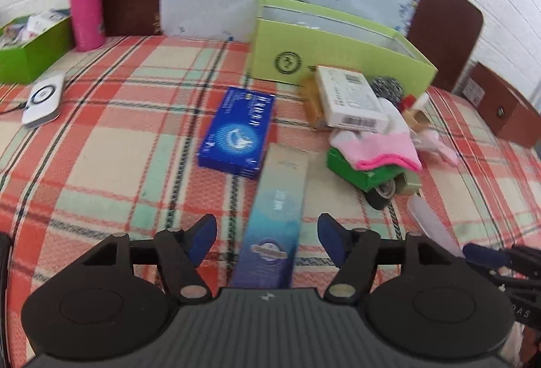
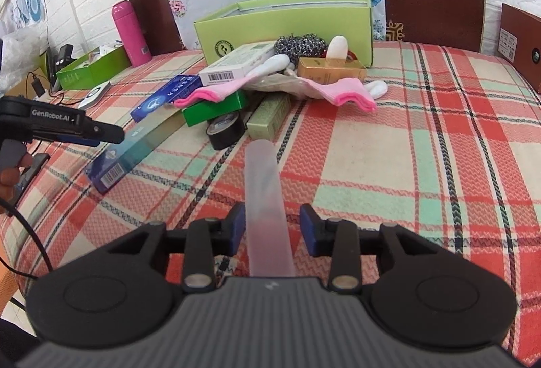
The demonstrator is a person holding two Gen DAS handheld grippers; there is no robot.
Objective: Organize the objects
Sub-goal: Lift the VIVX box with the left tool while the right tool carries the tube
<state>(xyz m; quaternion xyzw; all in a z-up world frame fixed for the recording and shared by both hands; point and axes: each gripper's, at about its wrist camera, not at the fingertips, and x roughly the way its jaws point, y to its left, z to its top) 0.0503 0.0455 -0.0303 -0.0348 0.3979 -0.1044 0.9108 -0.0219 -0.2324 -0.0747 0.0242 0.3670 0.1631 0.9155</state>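
Observation:
In the left wrist view, my left gripper [image 1: 267, 237] stands open around the near end of a long teal-and-blue carton [image 1: 280, 199] that lies on the plaid cloth; gaps show on both sides. In the right wrist view, a frosted translucent case [image 2: 265, 199] lies lengthwise between the fingers of my right gripper [image 2: 272, 229], with a gap at the right pad, so the gripper is open. Further back lies a pile: a white barcoded box [image 2: 233, 63], pink socks [image 2: 338, 90], a small green box [image 2: 213, 107] and a black tape roll [image 2: 225, 131]. Behind it stands an open lime-green box [image 2: 287, 26].
A dark blue box [image 1: 236, 131] lies left of the pile. At the far left are a pink bottle [image 1: 84, 2], a green tray of small items [image 1: 30, 53] and a white device [image 1: 44, 100]. A brown box [image 2: 520, 46] stands at the right edge.

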